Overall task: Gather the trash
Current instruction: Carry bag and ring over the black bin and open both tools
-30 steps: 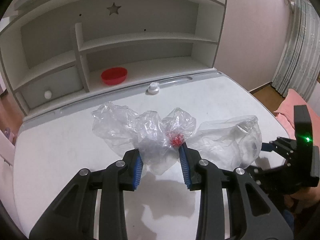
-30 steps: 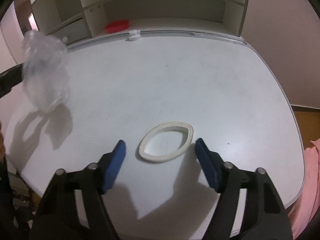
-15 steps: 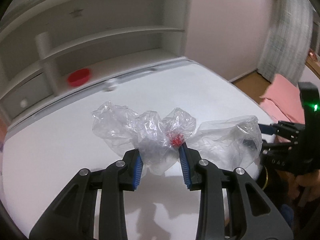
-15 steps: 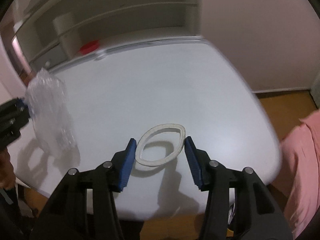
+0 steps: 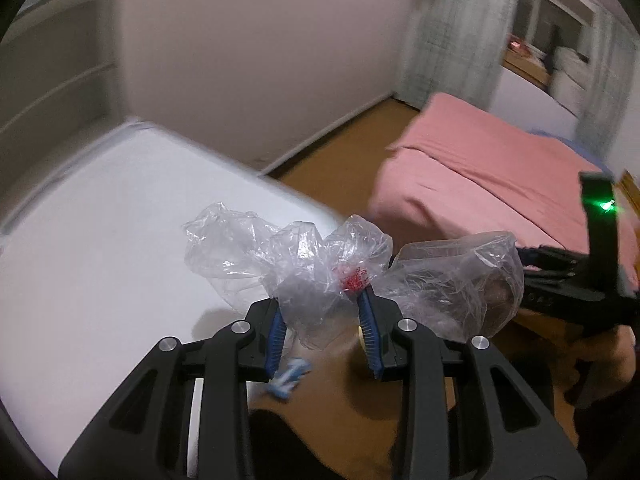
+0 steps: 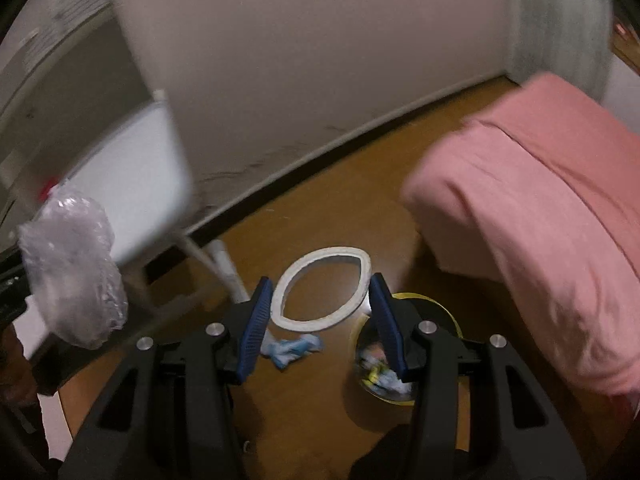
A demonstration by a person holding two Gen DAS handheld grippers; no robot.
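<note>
My left gripper (image 5: 322, 332) is shut on a crumpled clear plastic bag (image 5: 320, 272) with a red mark, held in the air past the white table's corner. The same bag (image 6: 72, 272) shows at the left of the right wrist view. My right gripper (image 6: 320, 312) is shut on a white ring (image 6: 288, 280), squeezed into an oval between the blue pads and held above the wooden floor. The right gripper (image 5: 560, 280) also appears at the right of the left wrist view, partly behind the plastic. Below it stands a small yellow-rimmed bin (image 6: 448, 316) with wrappers inside.
A blue-and-white wrapper (image 6: 292, 350) lies on the floor (image 6: 360, 200) beside the bin. The white table (image 5: 100, 240) and its leg (image 6: 224, 268) are at the left. A pink-covered bed (image 6: 540, 220) fills the right. A wall and curtain stand behind.
Both grippers swung right, off the table and out over the floor near the bed. The right gripper closed on the white ring and carried it away; the left kept its bag.
</note>
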